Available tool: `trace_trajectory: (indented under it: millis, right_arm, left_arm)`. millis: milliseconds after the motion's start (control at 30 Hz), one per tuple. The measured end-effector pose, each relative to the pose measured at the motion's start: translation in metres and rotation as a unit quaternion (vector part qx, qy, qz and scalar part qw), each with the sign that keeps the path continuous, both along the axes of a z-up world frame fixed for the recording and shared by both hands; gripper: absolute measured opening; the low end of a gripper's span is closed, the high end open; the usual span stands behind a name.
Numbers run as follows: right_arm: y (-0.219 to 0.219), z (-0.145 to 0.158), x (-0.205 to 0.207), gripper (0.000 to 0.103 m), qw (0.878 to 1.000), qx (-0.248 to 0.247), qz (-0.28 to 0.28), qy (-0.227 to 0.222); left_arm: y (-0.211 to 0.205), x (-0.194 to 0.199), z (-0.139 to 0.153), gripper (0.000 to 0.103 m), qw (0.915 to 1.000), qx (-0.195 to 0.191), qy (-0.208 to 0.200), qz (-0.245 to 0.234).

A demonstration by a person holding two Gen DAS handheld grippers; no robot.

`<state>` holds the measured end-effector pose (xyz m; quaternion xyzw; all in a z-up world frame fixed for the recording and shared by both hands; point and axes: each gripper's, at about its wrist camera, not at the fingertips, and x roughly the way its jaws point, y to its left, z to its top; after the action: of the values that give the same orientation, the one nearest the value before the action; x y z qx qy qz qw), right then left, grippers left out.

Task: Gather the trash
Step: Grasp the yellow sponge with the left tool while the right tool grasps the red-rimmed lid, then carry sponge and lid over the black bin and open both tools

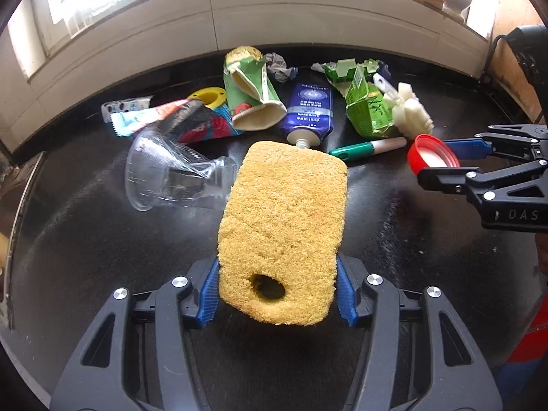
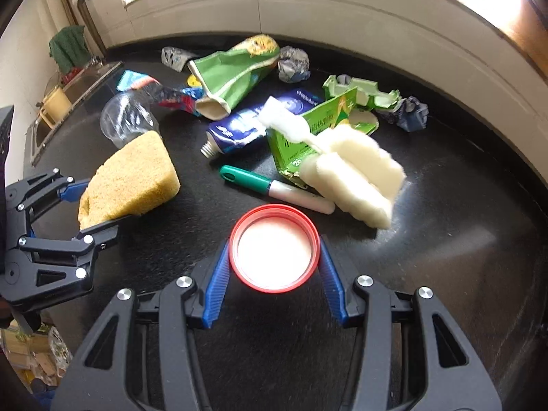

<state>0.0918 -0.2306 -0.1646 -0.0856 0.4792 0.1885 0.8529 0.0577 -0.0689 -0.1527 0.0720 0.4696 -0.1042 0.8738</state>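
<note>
My left gripper (image 1: 277, 291) is shut on a yellow sponge (image 1: 284, 226) with a hole in it, held above the black counter (image 1: 102, 257); it also shows in the right wrist view (image 2: 133, 178). My right gripper (image 2: 274, 267) is shut on a red jar lid (image 2: 274, 251), white inside, seen too in the left wrist view (image 1: 432, 154). Trash lies behind: a clear plastic cup (image 1: 167, 174), a blue tube (image 1: 308, 113), a green marker (image 1: 366, 149), a green paper cup (image 1: 250, 89), a torn green carton (image 1: 366, 109) and white foam (image 2: 352, 178).
Snack wrappers (image 1: 164, 120) and crumpled paper (image 2: 293, 63) lie near the tiled wall (image 1: 274, 10) under a window. A sink (image 2: 68, 96) with a yellow mug sits at the counter's far left in the right wrist view.
</note>
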Motion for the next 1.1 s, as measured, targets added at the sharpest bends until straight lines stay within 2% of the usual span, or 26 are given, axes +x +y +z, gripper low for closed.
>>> trace_trajectory:
  millis: [133, 400, 567, 767, 900, 967, 1100]
  right_arm:
    - [0.001, 0.026, -0.028, 0.049, 1.000, 0.011, -0.016, -0.009]
    - [0.025, 0.070, -0.083, 0.049, 0.998, 0.040, -0.031, -0.032]
    - [0.066, 0.088, -0.100, 0.049, 0.998, 0.045, -0.003, -0.052]
    - [0.134, 0.097, -0.109, 0.049, 0.995, 0.058, 0.058, -0.049]
    - [0.196, 0.092, -0.120, 0.049, 0.990, 0.060, 0.123, -0.036]
    - [0.230, 0.085, -0.129, 0.049, 0.984, 0.060, 0.163, -0.026]
    - [0.313, 0.059, -0.157, 0.049, 0.964, 0.061, 0.257, 0.025]
  left_arm:
    - [0.011, -0.022, 0.033, 0.054, 0.9998, -0.011, -0.007, 0.012]
    - [0.052, -0.072, 0.092, 0.054, 0.9988, -0.007, -0.033, 0.036]
    - [0.094, -0.097, 0.108, 0.054, 0.9967, -0.006, -0.044, 0.069]
    - [0.148, -0.131, 0.115, 0.054, 0.9910, 0.003, -0.055, 0.122]
    - [0.191, -0.164, 0.110, 0.054, 0.9821, 0.011, -0.055, 0.180]
    - [0.217, -0.186, 0.102, 0.054, 0.9746, 0.010, -0.048, 0.219]
    - [0.271, -0.240, 0.071, 0.054, 0.9523, 0.004, -0.014, 0.305]
